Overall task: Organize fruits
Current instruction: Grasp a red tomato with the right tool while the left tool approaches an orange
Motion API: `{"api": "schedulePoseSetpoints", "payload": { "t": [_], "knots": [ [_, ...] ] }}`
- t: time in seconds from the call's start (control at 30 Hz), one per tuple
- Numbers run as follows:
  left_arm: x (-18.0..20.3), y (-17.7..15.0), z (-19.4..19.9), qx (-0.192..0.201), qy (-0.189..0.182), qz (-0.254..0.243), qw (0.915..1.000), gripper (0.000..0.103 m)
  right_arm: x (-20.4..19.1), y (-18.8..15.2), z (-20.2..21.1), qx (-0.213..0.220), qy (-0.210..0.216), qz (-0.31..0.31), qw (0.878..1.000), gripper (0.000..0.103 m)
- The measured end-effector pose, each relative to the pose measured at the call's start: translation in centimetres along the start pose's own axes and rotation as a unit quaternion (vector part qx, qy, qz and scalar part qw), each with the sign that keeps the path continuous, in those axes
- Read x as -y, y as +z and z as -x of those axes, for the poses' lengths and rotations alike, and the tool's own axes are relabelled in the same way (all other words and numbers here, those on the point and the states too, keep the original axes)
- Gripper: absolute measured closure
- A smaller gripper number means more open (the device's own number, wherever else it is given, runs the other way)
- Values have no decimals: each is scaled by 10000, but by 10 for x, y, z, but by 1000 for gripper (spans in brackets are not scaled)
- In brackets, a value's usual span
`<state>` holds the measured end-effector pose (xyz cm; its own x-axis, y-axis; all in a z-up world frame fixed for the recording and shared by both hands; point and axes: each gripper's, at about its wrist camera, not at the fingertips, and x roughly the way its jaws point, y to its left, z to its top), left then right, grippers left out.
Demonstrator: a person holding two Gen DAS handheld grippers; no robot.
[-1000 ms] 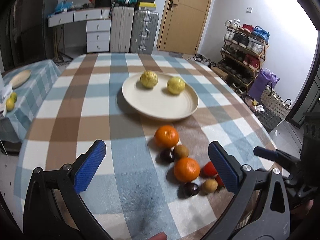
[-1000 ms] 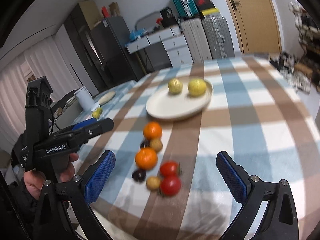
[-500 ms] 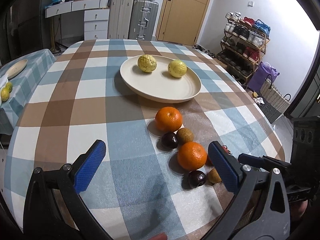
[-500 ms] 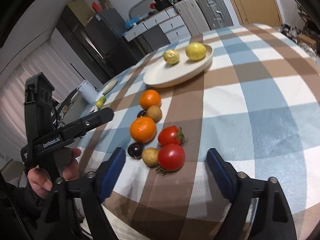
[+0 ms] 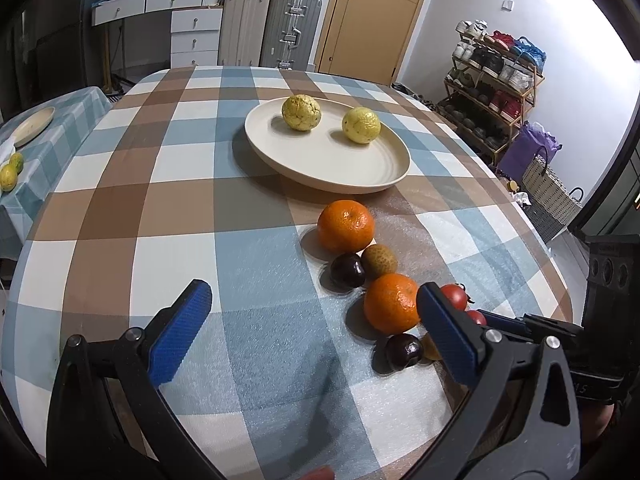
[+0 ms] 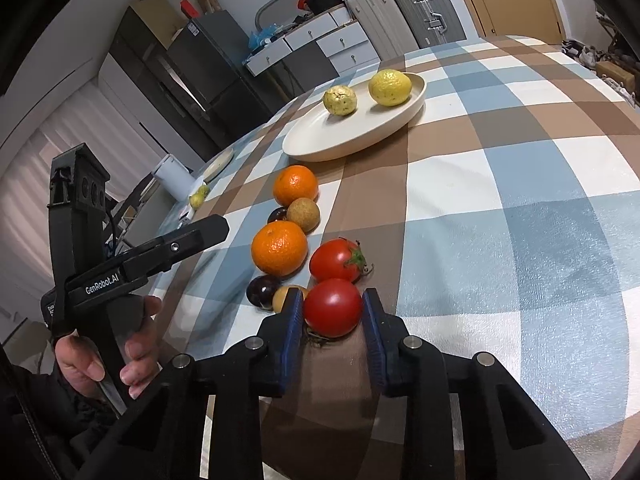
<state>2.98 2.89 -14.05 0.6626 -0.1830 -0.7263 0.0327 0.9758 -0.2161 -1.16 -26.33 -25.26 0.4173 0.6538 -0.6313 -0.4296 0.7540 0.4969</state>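
Nearest in the right wrist view, the right gripper [image 6: 333, 320] has its two blue pads pressed against either side of a red tomato [image 6: 333, 307], which sits on a brown check at the near edge of the surface [image 6: 500, 208]. Just behind it lies a second tomato [image 6: 337, 260] with its green stalk turned to the right, and to the left of the held one a small tan fruit [image 6: 285, 296] and a dark plum [image 6: 262, 290] lie close together. The left gripper [image 5: 312, 328] hovers above the cloth with its blue pads spread wide and nothing between them; in the right wrist view a hand [image 6: 104, 354] grips its black handle at the left. Farther on comes a near orange [image 6: 279, 247], then a second dark plum [image 5: 347, 270] touching a brownish round fruit [image 6: 303, 213], then a far orange [image 6: 295, 185], the whole lot running in a loose line toward the plate. The cream plate [image 5: 320, 164] stands beyond the far orange, near the middle of the checked surface, and carries two yellow fruits set apart from each other: a rough-skinned one [image 5: 301, 112] on the left and a smoother one [image 5: 361, 125] on the right. Behind the surface stand suitcases [image 5: 294, 30] and a wooden door [image 5: 372, 16].
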Motion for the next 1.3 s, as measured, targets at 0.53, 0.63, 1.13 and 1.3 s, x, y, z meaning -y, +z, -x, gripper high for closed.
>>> {"api": "schedulePoseSetpoints", "payload": {
  "t": [0.53,0.63,1.13,1.3],
  "knots": [
    [14,-3,-15,-277,-300,-76,9991,1,8,0,21,423,131,-57,9990,73],
    [18,-2,-21,-362,-332,-104,9987,1,9,0,26,506,160,-52,9986,73],
    [26,0,-45,-588,-499,-56,9970,10,19,-8,39,688,301,-98,9971,73],
    [24,1,-47,-656,-613,27,9960,26,22,-9,41,696,313,-155,9970,73]
  ]
}}
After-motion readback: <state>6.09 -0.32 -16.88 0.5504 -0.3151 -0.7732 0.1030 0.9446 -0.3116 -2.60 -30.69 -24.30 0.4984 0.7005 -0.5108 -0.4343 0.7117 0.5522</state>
